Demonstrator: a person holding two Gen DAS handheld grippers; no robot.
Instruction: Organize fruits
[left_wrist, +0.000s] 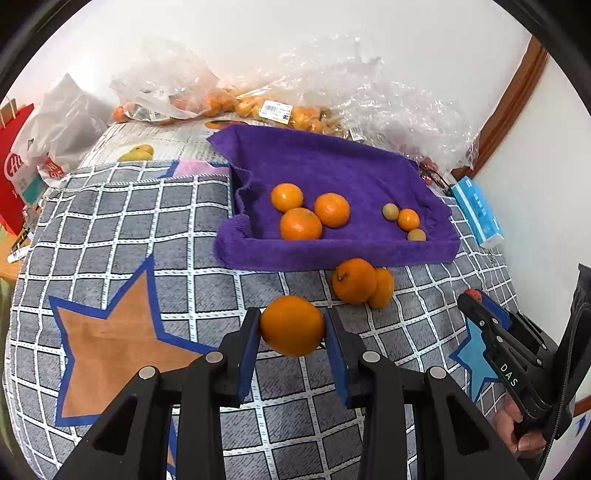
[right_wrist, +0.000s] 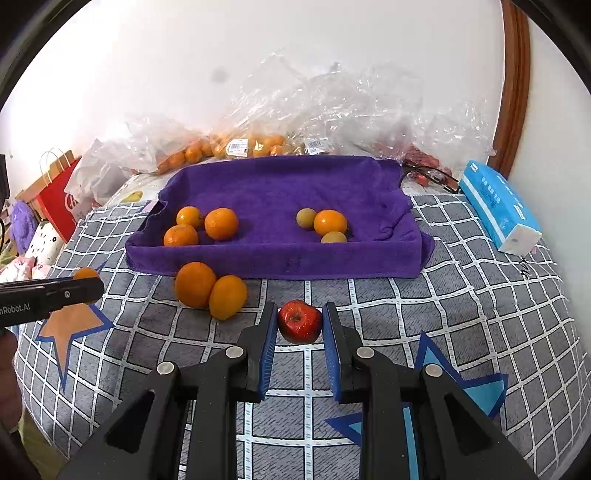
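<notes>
Checked bedding (left_wrist: 122, 221) carries a purple towel (left_wrist: 332, 166) with oranges grouped at its left and smaller fruit at its right. Left gripper (left_wrist: 291, 326) is clamped on an orange (left_wrist: 291, 325); right gripper (right_wrist: 300, 321) is clamped on a small red fruit (right_wrist: 299, 321). Best to carry each over the towel's raised edge, lower it beside its own kind, then release gently so nothing rolls

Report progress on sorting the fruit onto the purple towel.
Done: three oranges sit grouped on the towel's left, three smaller fruits on its right. In hand: the left gripper is shut on an orange; the right gripper is shut on a red fruit. Left: two oranges on the checked cloth before the towel.
</notes>
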